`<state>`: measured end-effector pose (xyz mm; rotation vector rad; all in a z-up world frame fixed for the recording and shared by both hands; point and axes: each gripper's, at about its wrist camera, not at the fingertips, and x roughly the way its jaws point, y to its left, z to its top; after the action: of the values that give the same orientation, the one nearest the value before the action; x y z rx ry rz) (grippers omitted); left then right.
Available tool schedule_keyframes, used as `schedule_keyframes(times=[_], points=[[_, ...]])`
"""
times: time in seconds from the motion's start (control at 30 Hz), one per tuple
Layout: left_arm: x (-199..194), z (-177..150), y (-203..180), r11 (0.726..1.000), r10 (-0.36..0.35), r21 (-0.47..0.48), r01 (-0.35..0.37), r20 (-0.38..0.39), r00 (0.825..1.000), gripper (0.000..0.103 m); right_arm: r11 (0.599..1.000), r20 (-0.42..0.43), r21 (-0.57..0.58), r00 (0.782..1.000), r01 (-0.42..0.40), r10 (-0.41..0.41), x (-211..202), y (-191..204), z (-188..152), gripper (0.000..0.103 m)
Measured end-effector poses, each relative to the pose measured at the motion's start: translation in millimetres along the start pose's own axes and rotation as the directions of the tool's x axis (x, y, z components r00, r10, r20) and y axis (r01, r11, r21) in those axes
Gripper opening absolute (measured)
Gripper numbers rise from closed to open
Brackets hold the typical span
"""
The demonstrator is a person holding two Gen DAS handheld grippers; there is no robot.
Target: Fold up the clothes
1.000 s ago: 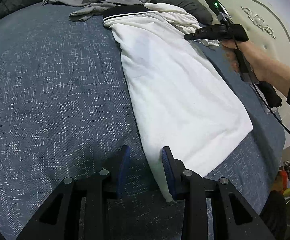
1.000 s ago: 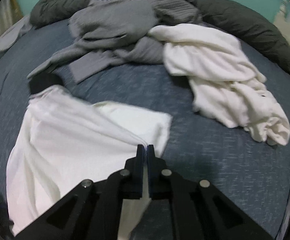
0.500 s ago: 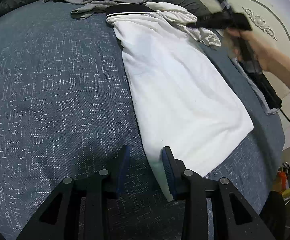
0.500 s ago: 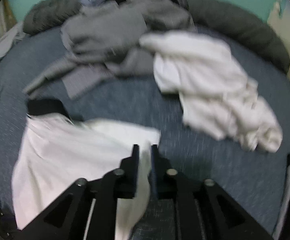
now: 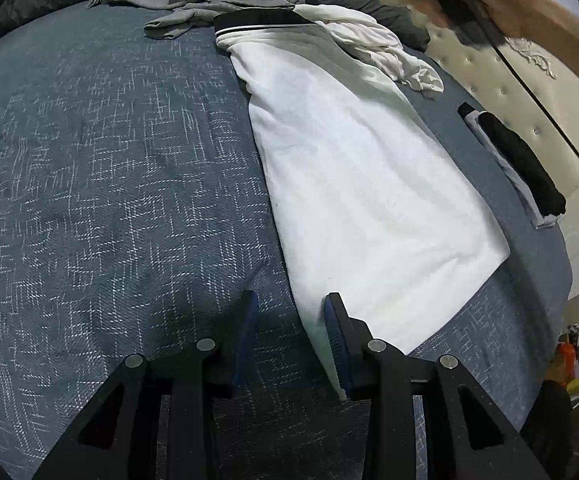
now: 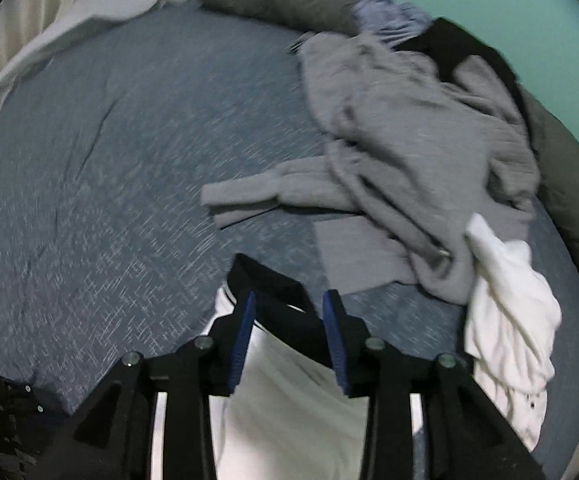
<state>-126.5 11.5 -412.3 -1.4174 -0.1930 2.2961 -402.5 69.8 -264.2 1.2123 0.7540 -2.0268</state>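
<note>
The right gripper [image 6: 289, 322], clamped on a white corner a second ago, has let go and swung to the far end of the white garment [image 5: 361, 184]; its jaws are opening, nothing pressed between them, with the black waistband [image 6: 277, 280] lying below the gap; in the left wrist view the person's hand [image 5: 501, 4], earlier beside the garment on the right, now blurs across the top edge; the left gripper [image 5: 289, 320] has not shifted, its jaws apart and gripping nothing, the right blue pad [image 5: 334, 340] touching the garment's near edge, the left pad over bare bed; the garment lies folded in a long smooth panel, soft knit, running from near to far on the bed [image 5: 109, 180], its far end finished by a ribbed black band with a thin white stripe; the bed cover is slate-blue weave flecked with white crosshatch; beyond lie a rumpled grey sweater [image 6: 409, 152], a crumpled white cloth [image 6: 509, 300] and a dark padded quilt [image 6: 569, 184]; a flat black piece [image 5: 521, 164] rests on pale cloth at the bed's right edge, beside a tufted cream headboard [image 5: 529, 100].
</note>
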Motion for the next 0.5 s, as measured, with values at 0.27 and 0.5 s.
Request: schedule_keyframes(times=[0.27, 0.5], points=[[-3, -4, 6, 1.000, -0.011, -0.009, 0.011, -0.001, 1.000, 0.038, 0.990, -0.095, -0.136, 0.995, 0.021, -0.034, 43, 25, 6, 0.037], [2, 0, 2, 1.000, -0.014, -0.010, 0.014, -0.002, 1.000, 0.038, 0.979, -0.120, -0.202, 0.992, 0.020, -0.045, 51, 31, -2, 0.005]])
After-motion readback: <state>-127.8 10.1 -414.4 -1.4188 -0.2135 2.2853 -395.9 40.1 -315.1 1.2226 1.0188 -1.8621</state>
